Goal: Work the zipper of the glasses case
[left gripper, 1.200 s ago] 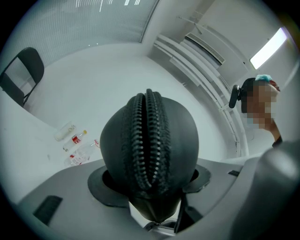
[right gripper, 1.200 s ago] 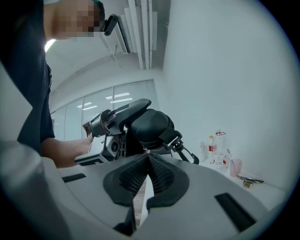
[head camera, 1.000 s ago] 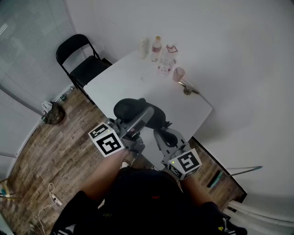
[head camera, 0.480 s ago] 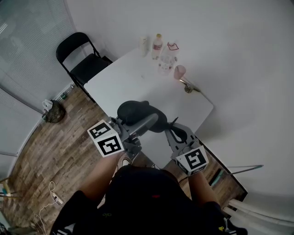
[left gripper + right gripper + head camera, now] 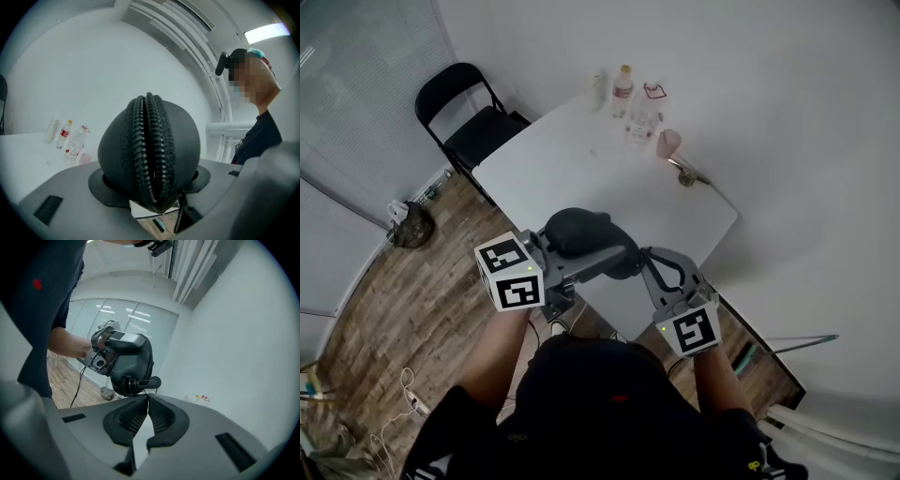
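Note:
The black glasses case (image 5: pixel 579 231) hangs in the air over the near edge of the white table (image 5: pixel 609 159). My left gripper (image 5: pixel 598 249) is shut on it, a pad pressing on each side. In the left gripper view the case (image 5: pixel 149 150) fills the gap between the pads, its zipper (image 5: pixel 149 140) running upright and facing the camera. My right gripper (image 5: pixel 645 259) reaches the case's right end with its jaws shut. In the right gripper view the tips (image 5: pixel 147 398) meet just below the zipper pull (image 5: pixel 146 381); I cannot tell whether they pinch any part of it.
Bottles (image 5: pixel 623 89) and a pink cup (image 5: pixel 667 142) stand at the table's far end, with a small metal object (image 5: pixel 684 174) near the right edge. A black folding chair (image 5: pixel 461 112) stands at the left, and a bag (image 5: pixel 411 231) lies on the wooden floor.
Both grippers have rolled about their own axes. The left gripper's cube has shifted a little left and up, the right one's a little right; the case stays held in nearly the same place.

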Demonstrator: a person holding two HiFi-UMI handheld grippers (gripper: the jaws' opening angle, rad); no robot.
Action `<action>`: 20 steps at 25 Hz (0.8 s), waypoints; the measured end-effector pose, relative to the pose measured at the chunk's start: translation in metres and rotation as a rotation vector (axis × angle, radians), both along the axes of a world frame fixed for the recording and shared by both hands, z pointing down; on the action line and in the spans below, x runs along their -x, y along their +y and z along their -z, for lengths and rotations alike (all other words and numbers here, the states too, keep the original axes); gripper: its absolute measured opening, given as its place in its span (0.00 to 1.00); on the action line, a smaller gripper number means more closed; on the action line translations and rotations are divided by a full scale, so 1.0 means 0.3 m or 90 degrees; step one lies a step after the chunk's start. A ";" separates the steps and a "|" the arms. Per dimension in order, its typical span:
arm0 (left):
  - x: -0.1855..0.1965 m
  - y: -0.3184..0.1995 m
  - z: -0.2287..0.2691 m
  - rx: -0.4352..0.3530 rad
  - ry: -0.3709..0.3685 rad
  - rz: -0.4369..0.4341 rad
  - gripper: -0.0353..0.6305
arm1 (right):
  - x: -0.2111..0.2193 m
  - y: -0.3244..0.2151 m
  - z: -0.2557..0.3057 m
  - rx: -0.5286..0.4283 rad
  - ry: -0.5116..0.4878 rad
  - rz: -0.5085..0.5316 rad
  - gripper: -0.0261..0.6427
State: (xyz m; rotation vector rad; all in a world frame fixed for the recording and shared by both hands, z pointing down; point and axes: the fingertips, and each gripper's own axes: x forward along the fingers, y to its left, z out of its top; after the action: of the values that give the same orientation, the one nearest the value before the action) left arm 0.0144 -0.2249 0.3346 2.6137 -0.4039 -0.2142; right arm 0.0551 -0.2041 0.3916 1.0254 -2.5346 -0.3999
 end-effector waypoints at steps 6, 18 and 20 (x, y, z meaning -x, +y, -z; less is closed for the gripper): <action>-0.010 0.031 -0.065 0.011 -0.063 -0.061 0.48 | 0.028 0.008 -0.027 -0.005 0.040 0.033 0.07; -0.029 0.114 -0.142 -0.007 -0.188 -0.147 0.48 | 0.074 0.043 -0.034 -0.024 0.098 0.069 0.07; -0.039 0.133 -0.166 -0.010 -0.214 -0.162 0.48 | 0.080 0.046 -0.029 -0.029 0.103 0.072 0.07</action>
State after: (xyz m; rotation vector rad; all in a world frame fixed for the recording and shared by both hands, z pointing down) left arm 0.0263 -0.1851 0.3843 2.6858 -0.1769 0.3119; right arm 0.0311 -0.1903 0.4005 0.8324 -2.4548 -0.5514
